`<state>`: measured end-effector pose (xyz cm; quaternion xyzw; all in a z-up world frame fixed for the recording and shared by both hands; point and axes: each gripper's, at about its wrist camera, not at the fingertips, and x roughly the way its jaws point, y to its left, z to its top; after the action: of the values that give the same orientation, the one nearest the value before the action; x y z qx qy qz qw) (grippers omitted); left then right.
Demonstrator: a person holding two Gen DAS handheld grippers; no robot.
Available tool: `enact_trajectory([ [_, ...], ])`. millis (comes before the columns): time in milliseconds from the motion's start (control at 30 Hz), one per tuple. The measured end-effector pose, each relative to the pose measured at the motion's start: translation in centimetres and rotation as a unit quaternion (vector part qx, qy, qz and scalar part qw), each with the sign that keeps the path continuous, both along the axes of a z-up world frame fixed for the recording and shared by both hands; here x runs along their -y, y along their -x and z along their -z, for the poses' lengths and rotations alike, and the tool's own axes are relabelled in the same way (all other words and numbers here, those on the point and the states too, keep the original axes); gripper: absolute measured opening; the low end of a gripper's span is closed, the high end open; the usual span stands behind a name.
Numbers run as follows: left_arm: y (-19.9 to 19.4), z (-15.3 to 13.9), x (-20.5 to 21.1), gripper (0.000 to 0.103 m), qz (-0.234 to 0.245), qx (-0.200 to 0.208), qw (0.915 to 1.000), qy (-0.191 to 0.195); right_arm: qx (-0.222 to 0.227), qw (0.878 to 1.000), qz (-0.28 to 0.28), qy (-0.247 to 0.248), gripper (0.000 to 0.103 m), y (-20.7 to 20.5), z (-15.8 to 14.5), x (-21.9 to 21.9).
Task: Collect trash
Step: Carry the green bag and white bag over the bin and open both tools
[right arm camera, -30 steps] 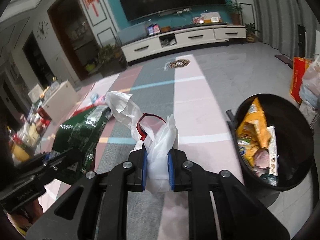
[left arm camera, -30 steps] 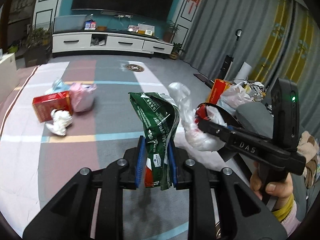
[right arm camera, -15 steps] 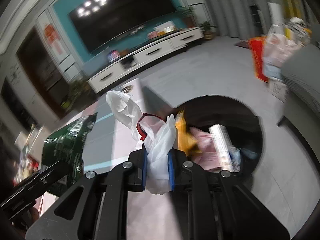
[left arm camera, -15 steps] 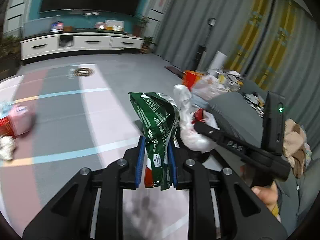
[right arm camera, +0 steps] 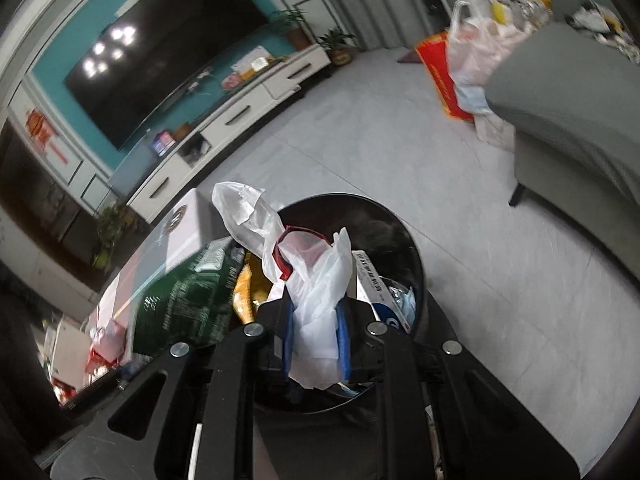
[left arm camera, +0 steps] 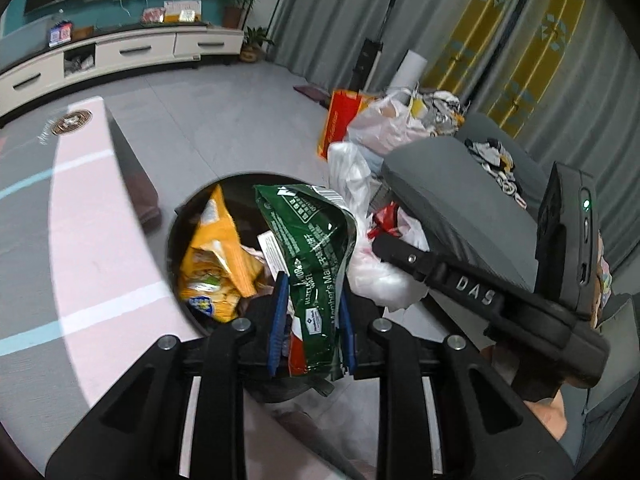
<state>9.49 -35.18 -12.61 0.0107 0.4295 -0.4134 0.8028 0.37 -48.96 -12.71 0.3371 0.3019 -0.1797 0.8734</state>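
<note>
Green snack bag [left arm camera: 316, 264]: pinched in left gripper [left arm camera: 312, 320], above black bin [right arm camera: 416, 264]. White plastic bag [right arm camera: 316, 280]: clamped in right gripper [right arm camera: 316, 340], over same bin. Yellow wrapper [left arm camera: 216, 256]: inside bin. Grey sofa [right arm camera: 568, 120]: beside bin.

A home living room. Large dark television [right arm camera: 160, 80] on a teal wall at the far side, above a long white media cabinet [left arm camera: 120, 52] with drawers. Potted plants [left arm camera: 254, 40] beside it, floor-length grey curtains [left arm camera: 340, 12] on the right, a grey sofa [left arm camera: 460, 200] piled with clothes nearby.
</note>
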Motion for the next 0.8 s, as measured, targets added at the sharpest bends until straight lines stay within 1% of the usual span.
enact_trajectory([
  [67, -0.2, 0.8, 0.7, 0.024, 0.004, -0.005, 0.9999, -0.008, -0.006, 1.0, 0.01, -0.008, 0.019, 0.0, 0.4, 0.7],
  [167, -0.5, 1.6, 1.9, 0.025, 0.005, -0.006, 0.9997, -0.024, -0.017, 1.0, 0.019, -0.01, 0.023, -0.5, 0.9, 1.0],
  [267, -1.0, 2.3, 3.3, 0.029, 0.004, -0.004, 0.999, -0.044, -0.029, 0.999, 0.023, -0.011, 0.025, -1.1, 1.4, 1.1],
  [367, -1.3, 2.8, 4.2, 0.037, 0.002, 0.0, 0.9985, -0.055, -0.033, 0.999, 0.027, -0.017, 0.033, -1.6, 1.7, 1.0],
  [433, -1.2, 2.9, 4.3, 0.056, 0.003, 0.0, 0.9986, -0.052, -0.033, 0.999, 0.031, -0.024, 0.043, -1.7, 1.7, 1.2],
  [467, -1.2, 2.9, 4.2, 0.059, 0.004, 0.0, 0.9988, -0.049, -0.031, 0.999, 0.033, -0.026, 0.045, -1.6, 1.7, 1.4],
  [500, -1.2, 2.9, 4.1, 0.064, 0.005, 0.0, 0.9989, -0.046, -0.029, 0.999, 0.035, -0.027, 0.049, -1.6, 1.6, 1.5],
  [533, -1.1, 2.8, 4.2, 0.064, 0.004, 0.001, 0.999, -0.045, -0.029, 0.998, 0.04, -0.027, 0.054, -1.4, 1.5, 1.6],
  [667, -0.9, 2.4, 3.4, 0.066, 0.0, -0.003, 0.9995, -0.031, -0.02, 0.998, 0.057, -0.028, 0.055, -0.6, 1.2, 2.3],
  [800, -0.2, 1.3, 1.7, 0.075, -0.005, 0.005, 0.9999, -0.01, -0.011, 0.997, 0.061, -0.043, 0.055, -0.2, 1.3, 2.8],
])
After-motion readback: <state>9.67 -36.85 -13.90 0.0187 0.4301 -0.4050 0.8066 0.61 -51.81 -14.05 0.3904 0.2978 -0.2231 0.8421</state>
